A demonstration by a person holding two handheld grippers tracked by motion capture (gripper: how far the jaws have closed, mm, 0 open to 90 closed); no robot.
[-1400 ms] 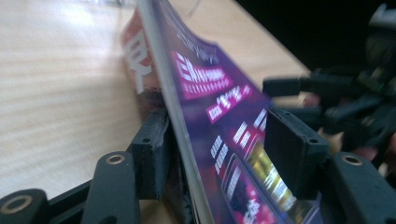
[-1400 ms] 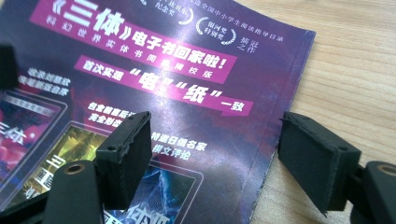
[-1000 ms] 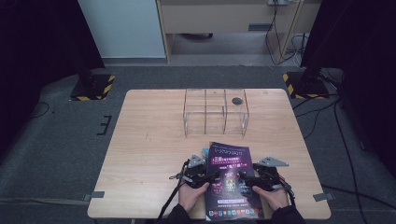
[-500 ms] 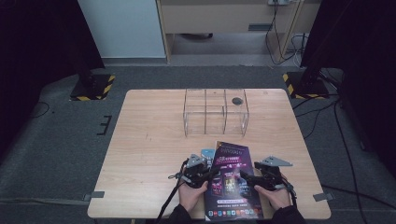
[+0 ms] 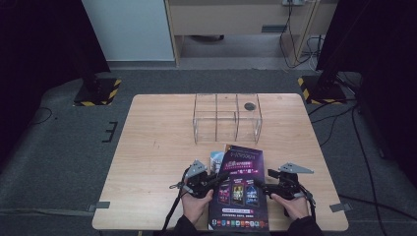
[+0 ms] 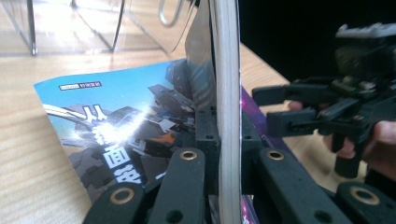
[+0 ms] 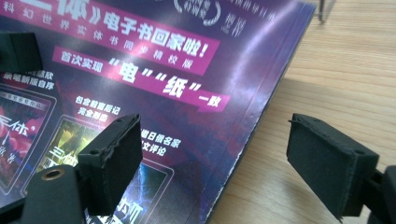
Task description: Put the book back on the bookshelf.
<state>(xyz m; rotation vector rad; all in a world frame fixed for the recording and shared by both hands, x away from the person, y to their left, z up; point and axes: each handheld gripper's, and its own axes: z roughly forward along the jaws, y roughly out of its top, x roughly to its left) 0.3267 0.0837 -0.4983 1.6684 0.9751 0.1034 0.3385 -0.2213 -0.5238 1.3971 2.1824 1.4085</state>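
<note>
I counted two magazines at the lower middle of the high view: a purple one (image 5: 240, 187) on top and a blue one (image 6: 116, 126) under it. My left gripper (image 5: 216, 179) was clamped on the purple one's edge; my right gripper (image 7: 212, 154) stood open astride its other edge. One clear rack (image 5: 226, 117) sat above them at frame centre on the wooden table (image 5: 157, 147), with grey carpet (image 5: 59, 147) around it.

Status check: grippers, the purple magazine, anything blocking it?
Left gripper shut on purple magazine, left edge lifted. Right gripper open at its right edge. Blue magazine underneath; clear acrylic rack beyond, apart.
</note>
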